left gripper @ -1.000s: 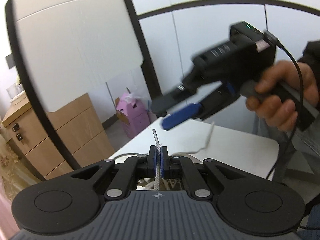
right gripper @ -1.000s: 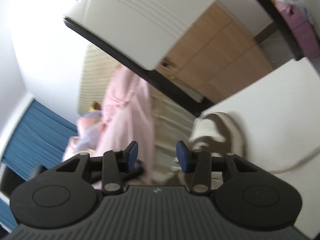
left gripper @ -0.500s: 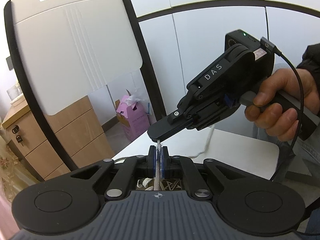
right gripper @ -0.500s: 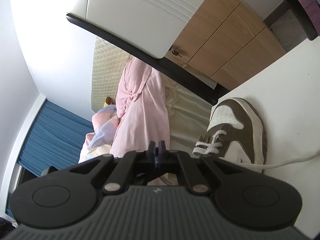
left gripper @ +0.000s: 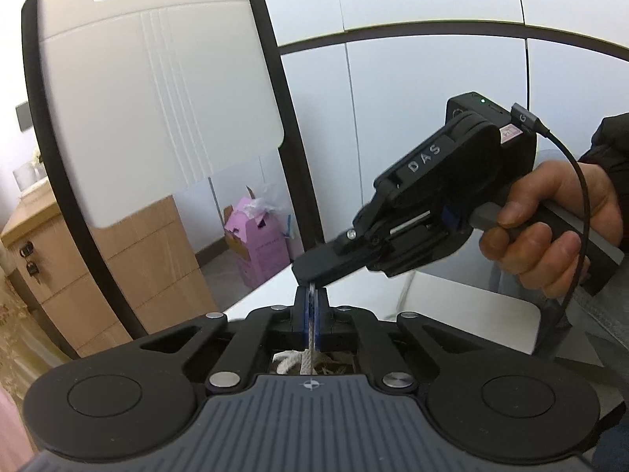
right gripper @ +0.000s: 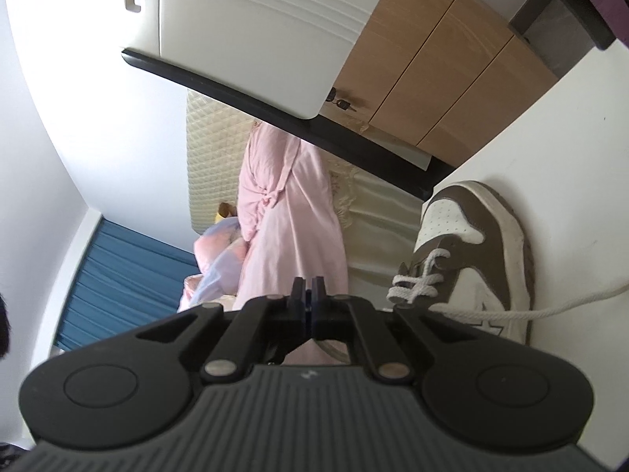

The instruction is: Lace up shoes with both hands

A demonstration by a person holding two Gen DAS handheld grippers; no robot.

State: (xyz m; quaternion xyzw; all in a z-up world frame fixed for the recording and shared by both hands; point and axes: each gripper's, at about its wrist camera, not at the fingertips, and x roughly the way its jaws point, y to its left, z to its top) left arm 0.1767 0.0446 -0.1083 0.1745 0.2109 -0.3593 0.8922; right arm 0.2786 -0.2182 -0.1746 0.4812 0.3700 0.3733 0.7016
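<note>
Lace (left gripper: 311,344) is pinched upright between the shut jaws of the left gripper (left gripper: 311,306), its tip poking just above them. Right gripper (left gripper: 314,269) is held by a hand (left gripper: 550,232) right over that tip, jaws closed; whether the tip is caught cannot be told. Shoe (right gripper: 475,259), brown and white, lies on the white desk (right gripper: 582,181), partly laced, one loose lace end trailing right across the desk.

The sneaker (right gripper: 475,259) fills the table's (right gripper: 570,181) near corner; bare top stretches beyond it. A loose lace (right gripper: 550,306) crosses that open stretch.
</note>
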